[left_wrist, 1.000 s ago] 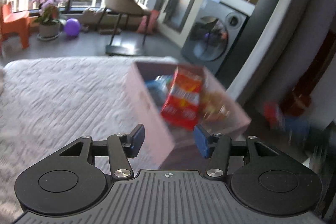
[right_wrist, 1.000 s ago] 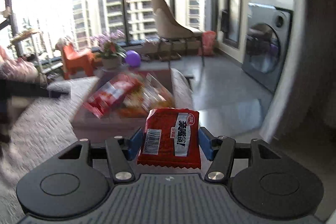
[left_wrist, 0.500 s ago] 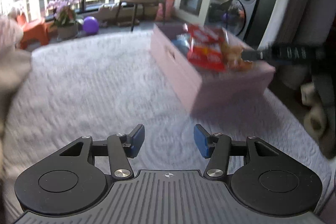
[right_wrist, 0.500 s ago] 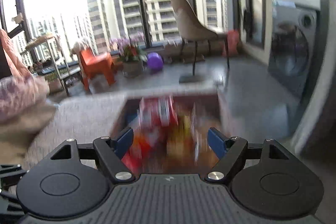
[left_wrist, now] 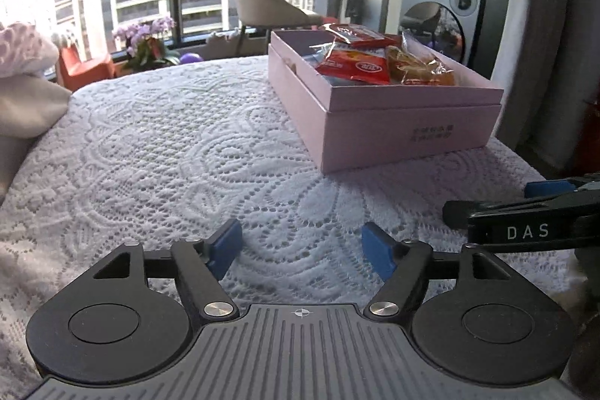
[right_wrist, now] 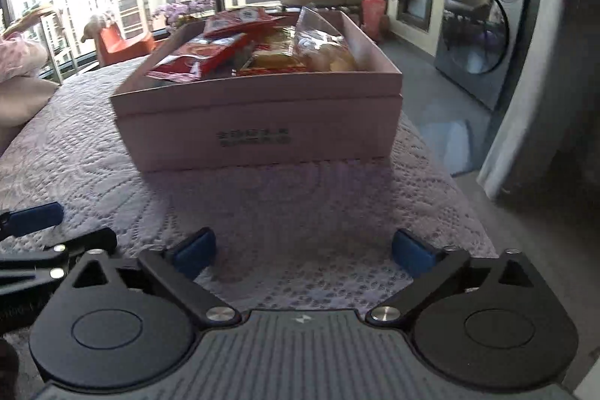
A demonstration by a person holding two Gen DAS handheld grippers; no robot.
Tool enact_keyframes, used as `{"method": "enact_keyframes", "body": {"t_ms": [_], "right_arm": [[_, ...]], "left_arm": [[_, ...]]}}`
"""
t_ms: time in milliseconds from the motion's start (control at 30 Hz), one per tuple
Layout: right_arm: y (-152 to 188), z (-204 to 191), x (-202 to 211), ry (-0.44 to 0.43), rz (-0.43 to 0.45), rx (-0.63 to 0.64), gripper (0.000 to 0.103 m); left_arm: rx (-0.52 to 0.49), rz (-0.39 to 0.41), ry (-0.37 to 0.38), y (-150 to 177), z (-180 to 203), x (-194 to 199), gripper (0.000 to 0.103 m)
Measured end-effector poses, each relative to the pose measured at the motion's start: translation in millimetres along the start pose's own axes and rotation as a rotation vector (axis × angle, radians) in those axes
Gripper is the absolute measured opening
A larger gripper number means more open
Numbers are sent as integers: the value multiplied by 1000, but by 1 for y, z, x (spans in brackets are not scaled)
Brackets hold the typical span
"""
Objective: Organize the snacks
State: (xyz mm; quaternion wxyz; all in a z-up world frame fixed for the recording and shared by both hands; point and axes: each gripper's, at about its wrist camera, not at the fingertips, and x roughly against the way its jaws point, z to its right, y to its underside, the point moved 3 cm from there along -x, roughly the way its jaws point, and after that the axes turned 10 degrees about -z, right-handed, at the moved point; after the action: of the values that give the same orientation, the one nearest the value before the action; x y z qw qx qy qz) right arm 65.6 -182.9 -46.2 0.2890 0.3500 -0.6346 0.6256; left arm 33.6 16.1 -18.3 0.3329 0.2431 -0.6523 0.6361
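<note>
Left gripper spread wide with nothing between the blue pads, low over the white lace cloth on the surface. Right gripper also apart and empty, facing the pink box just ahead. Red snack packets and a clear bag of pastries lying inside the box.

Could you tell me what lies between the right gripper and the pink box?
Only bare lace tablecloth lies between the open right gripper and the pink box, as the right wrist view shows.
</note>
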Motion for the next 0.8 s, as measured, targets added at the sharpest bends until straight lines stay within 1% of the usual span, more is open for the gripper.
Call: {"method": "enact_keyframes", "body": {"t_ms": [133,233,300,800], "right_arm": [[2,-1,1,14,5,-6,103],[17,2,5,0,62,3,103],[17,4,5,4,76,-9,103],[13,0,6,5,76,-6,103]], "left_arm": [[5,5,-14,-1,1,-4,77],[4,7,-18,-2,1,-5,77],[2,8,-20,-2,1,-6,77],[-10,10,-28,-3,2,-9,78]]}}
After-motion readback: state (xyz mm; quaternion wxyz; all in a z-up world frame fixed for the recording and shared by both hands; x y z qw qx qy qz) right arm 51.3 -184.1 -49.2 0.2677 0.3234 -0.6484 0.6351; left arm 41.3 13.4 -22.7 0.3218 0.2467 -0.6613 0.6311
